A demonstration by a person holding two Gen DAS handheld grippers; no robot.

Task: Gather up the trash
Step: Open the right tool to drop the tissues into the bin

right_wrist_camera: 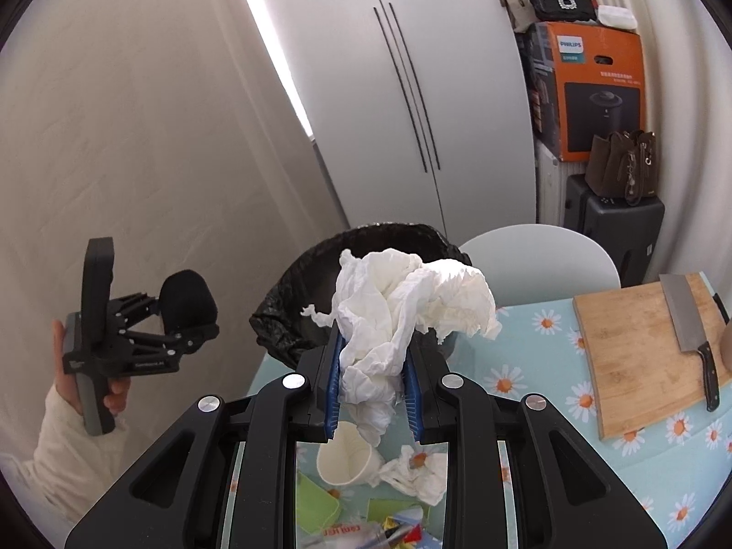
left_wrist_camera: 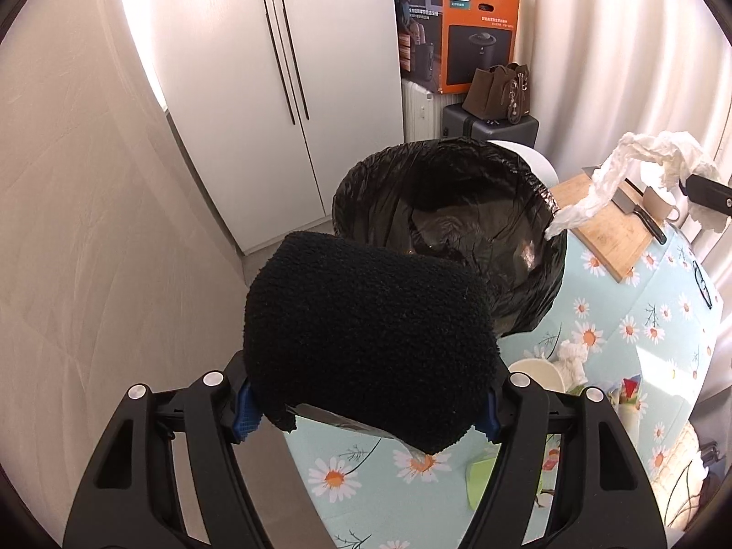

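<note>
Your right gripper [right_wrist_camera: 371, 389] has its blue jaws clamped on a crumpled white tissue [right_wrist_camera: 402, 311], which bulges up above the jaws and hangs in the air in front of the bin [right_wrist_camera: 293, 302]. The bin, lined with a black bag, stands at the worktop's [right_wrist_camera: 540, 366] far left edge.

Your left gripper [left_wrist_camera: 366, 411] grips a black fuzzy cloth [left_wrist_camera: 366, 320] between its jaws, the cloth spreading wide over them, just near of the bin's [left_wrist_camera: 448, 210] open mouth. In the right wrist view that gripper is off to the left, held by a hand [right_wrist_camera: 68, 366] in a pale sleeve.

On the flowered worktop below the tissue lie a white paper cup [right_wrist_camera: 347, 457] on its side, another crumpled tissue [right_wrist_camera: 421, 471] touching it, green paper scraps [right_wrist_camera: 315, 503] and wrappers. To the right a cleaver [right_wrist_camera: 691, 329] rests on a wooden cutting board [right_wrist_camera: 640, 357]. A white chair [right_wrist_camera: 540, 261] stands beyond the worktop.
</note>
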